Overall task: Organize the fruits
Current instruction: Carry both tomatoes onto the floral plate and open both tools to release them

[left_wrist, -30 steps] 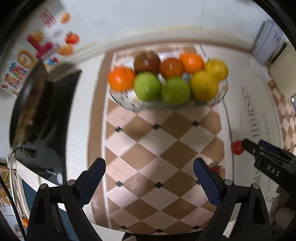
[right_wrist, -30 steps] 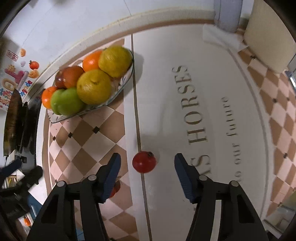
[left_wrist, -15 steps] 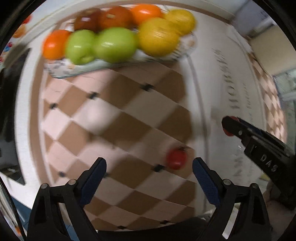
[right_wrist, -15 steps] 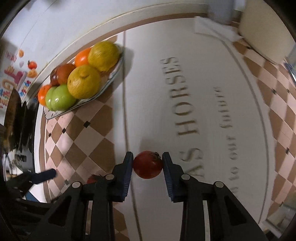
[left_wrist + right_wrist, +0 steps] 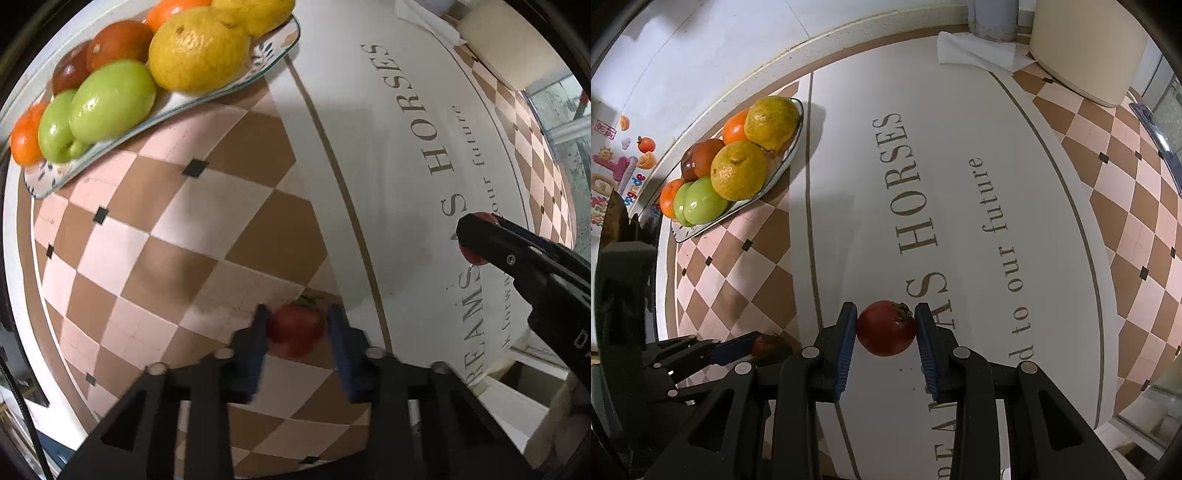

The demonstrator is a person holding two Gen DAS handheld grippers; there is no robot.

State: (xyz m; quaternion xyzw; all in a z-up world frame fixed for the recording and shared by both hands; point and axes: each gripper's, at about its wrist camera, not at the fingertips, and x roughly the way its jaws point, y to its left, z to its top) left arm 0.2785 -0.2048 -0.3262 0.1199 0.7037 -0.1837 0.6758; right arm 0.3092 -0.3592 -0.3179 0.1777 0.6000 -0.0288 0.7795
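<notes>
A glass plate holds oranges, yellow citrus, green apples and a dark red fruit at the far left of the table. My left gripper is shut on a small red tomato over the checkered cloth. My right gripper is shut on another red tomato over the white printed mat. The right gripper also shows in the left wrist view. The left gripper shows in the right wrist view, low at the left.
A white mat with printed lettering covers the table's middle. A cream container, a grey cylinder and a white napkin stand at the far right. A dark pan is at the left edge.
My left gripper swung down and right over the cloth and shut on the small tomato. My right gripper had closed on its tomato half a second ago and still grips it.
</notes>
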